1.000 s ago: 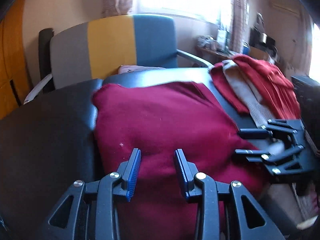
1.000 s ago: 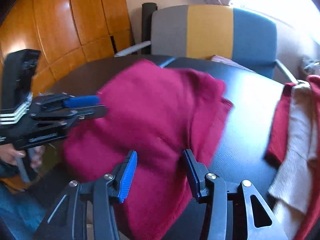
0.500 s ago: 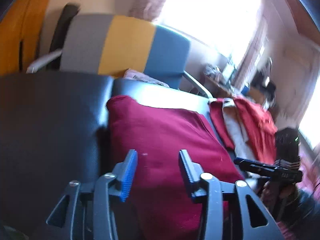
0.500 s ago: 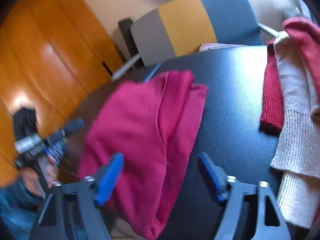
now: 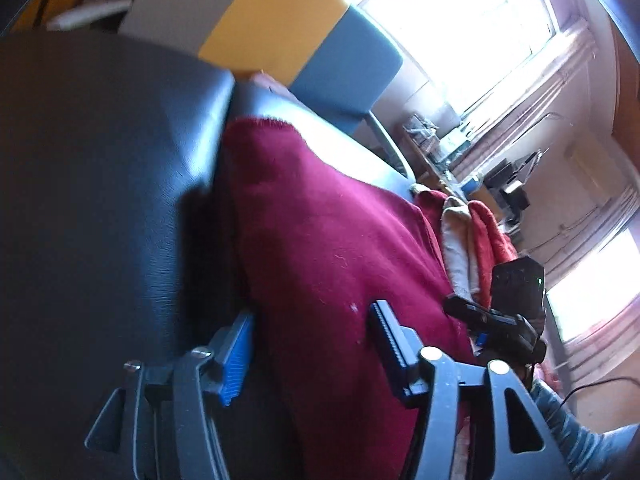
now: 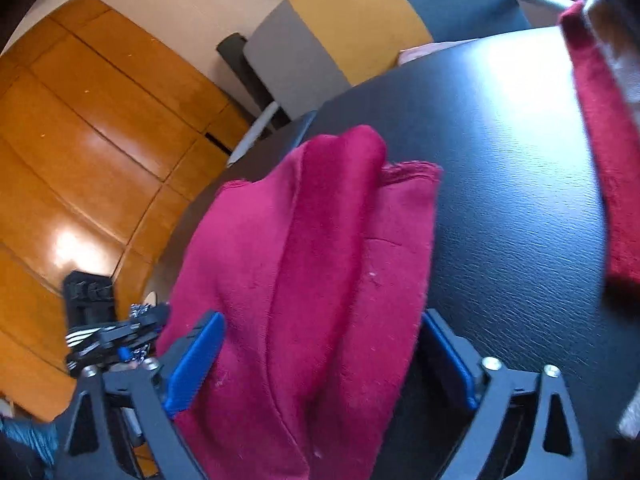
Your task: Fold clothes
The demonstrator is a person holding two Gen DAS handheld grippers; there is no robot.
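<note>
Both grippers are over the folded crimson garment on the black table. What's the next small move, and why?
Probably draw both grippers back, clear of the cloth. The left gripper and the right gripper both have their jaws opening, with no pad pressing the crimson garment, which lies folded in layers on the black table. More clothes sit piled beside it, so the next piece likely comes from there.

A crimson sweater [image 6: 320,280] lies on the black, leather-grained surface [image 6: 520,200]. The chair [image 5: 280,40] is striped grey, yellow and blue. Black tongs [image 6: 320,360] carry blue pads [image 6: 194,364]. Orange wooden panels [image 6: 80,140].
</note>
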